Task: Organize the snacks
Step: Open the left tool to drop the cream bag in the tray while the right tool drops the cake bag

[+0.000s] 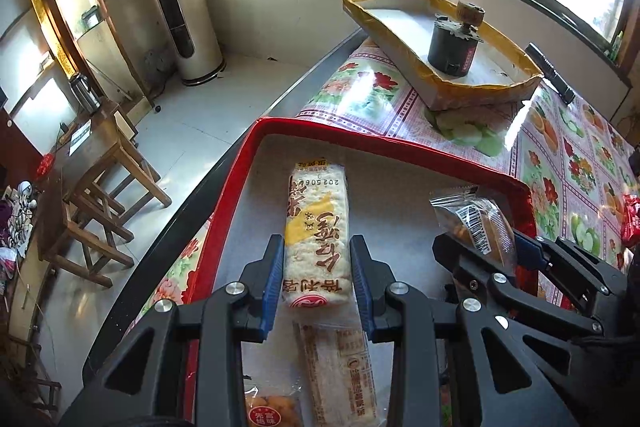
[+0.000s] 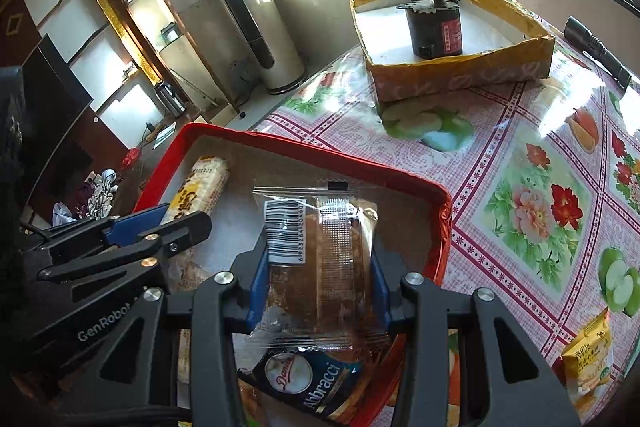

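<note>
A red-rimmed tray [image 1: 384,141] with a grey floor sits on the flowered table; it also shows in the right wrist view [image 2: 320,151]. My left gripper [image 1: 318,255] is shut on a long yellow-and-white rice cracker pack [image 1: 316,227] and holds it over the tray. My right gripper [image 2: 320,259] is shut on a clear-wrapped brown cake [image 2: 324,259] above the tray's right part. The cake [image 1: 476,223] and right gripper also show in the left wrist view. Another cracker pack [image 1: 340,371] and a dark Abbracci packet [image 2: 308,383] lie in the tray below.
A yellow-rimmed cardboard box [image 2: 460,75] holding a black motor [image 2: 436,31] stands at the table's far side. A black torch [image 2: 596,47] lies at the right. A yellow snack packet [image 2: 588,359] lies on the table near right. Wooden stools [image 1: 100,215] stand left on the floor.
</note>
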Demonstrator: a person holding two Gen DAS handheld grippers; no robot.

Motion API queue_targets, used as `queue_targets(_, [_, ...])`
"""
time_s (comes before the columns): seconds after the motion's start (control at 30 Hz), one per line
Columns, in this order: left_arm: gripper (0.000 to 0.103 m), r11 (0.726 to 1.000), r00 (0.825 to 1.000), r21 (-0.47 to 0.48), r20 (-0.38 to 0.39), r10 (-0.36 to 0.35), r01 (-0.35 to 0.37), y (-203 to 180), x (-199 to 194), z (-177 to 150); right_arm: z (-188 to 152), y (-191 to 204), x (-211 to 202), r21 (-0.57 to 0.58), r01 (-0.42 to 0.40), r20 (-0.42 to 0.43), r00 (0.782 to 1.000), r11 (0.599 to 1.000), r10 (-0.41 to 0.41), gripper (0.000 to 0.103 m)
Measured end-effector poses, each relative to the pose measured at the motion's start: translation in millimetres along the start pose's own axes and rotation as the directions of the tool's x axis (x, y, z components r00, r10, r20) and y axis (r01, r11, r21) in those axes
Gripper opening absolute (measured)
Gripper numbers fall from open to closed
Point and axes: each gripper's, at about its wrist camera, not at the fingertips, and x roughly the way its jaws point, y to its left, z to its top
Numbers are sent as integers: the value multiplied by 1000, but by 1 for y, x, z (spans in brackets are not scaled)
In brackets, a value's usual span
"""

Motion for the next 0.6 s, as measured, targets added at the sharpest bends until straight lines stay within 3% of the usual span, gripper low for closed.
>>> queue_targets(0.13, [34, 1000, 999, -20, -23, -23, 23, 4, 6, 0, 1, 2, 2, -14, 10, -2, 1000, 1000, -10, 45])
queue_targets(0.37, [56, 1000, 1000, -16, 26, -16, 16, 5, -14, -3, 0, 0, -14, 7, -7, 31, 999, 1000, 6, 52])
queue_targets(0.6, [58, 1000, 999, -3, 47, -21, 22, -2, -30, -9, -10, -9, -47, 31, -20, 89, 996, 999, 18, 56])
